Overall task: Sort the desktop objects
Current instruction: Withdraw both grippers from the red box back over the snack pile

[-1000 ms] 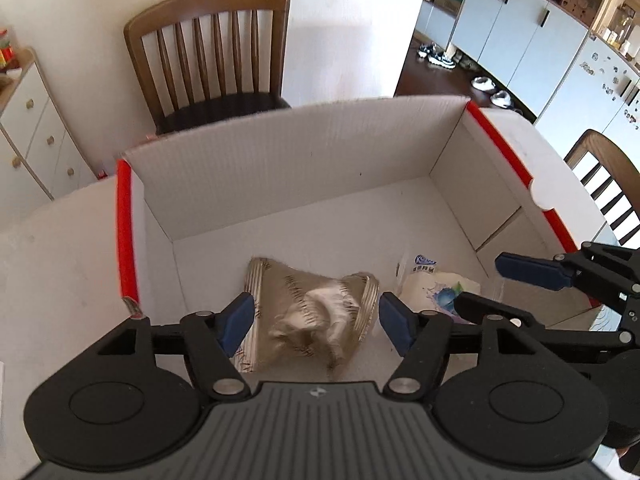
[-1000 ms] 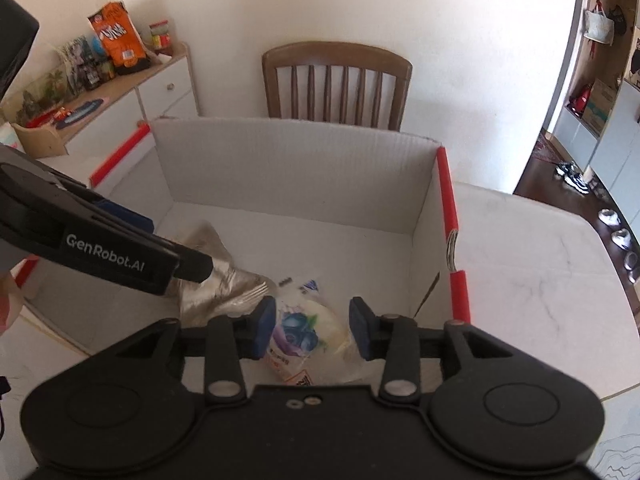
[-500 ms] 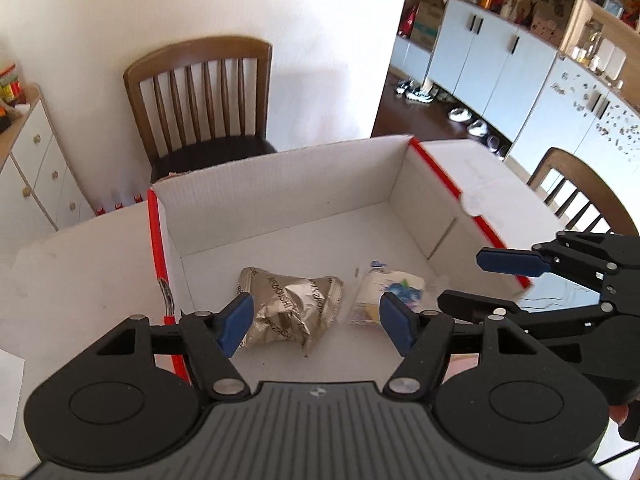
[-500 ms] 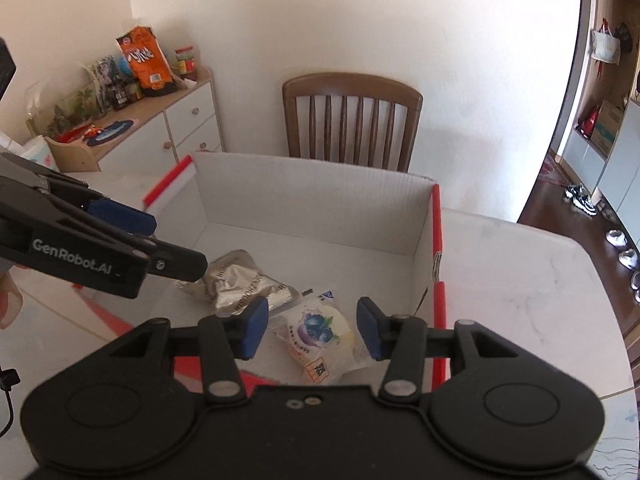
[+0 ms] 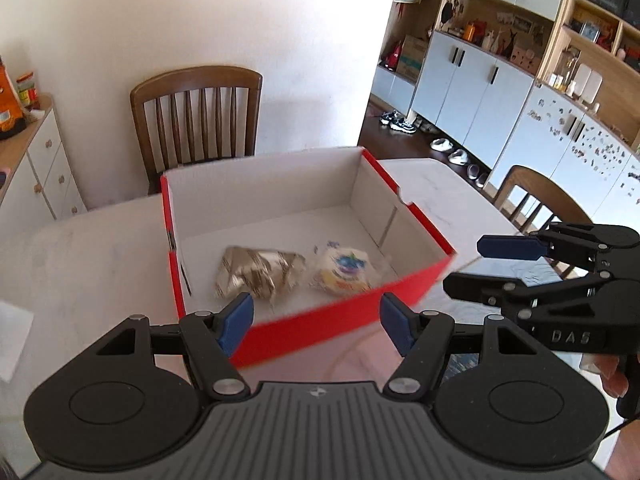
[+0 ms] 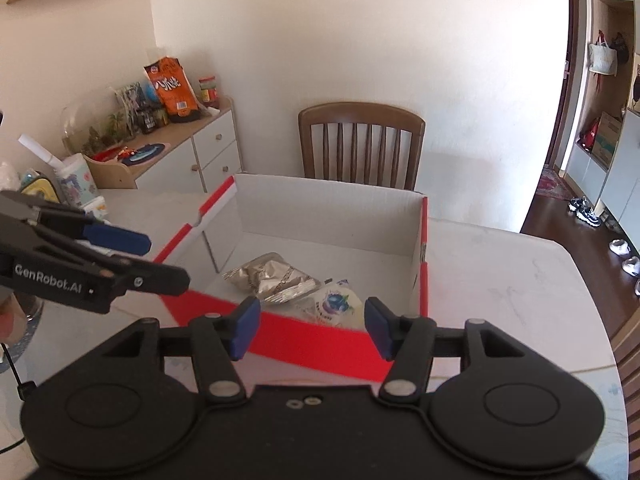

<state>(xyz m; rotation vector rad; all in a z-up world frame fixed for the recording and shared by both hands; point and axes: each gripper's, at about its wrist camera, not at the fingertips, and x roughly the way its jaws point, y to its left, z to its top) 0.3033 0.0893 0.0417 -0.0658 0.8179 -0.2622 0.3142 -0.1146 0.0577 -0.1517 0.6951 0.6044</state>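
Note:
A red cardboard box (image 5: 340, 320) with a white inside stands on the white table; it also shows in the right wrist view (image 6: 320, 344). In it lie a crumpled silver-gold snack bag (image 5: 256, 272) (image 6: 272, 276) and a white packet with a blueberry print (image 5: 344, 268) (image 6: 332, 304), side by side. My left gripper (image 5: 316, 322) is open and empty, held above and in front of the box's near wall. My right gripper (image 6: 310, 326) is open and empty, also in front of the box.
A wooden chair (image 5: 196, 116) stands behind the table, and another (image 5: 532, 200) at the right. A white sideboard (image 6: 176, 160) with snacks and jars is at the left. A cup and small items (image 6: 76, 184) sit on the table's left end.
Both grippers have pulled back and up out of the box, leaving the two packets inside. The right gripper's jaws have opened wider.

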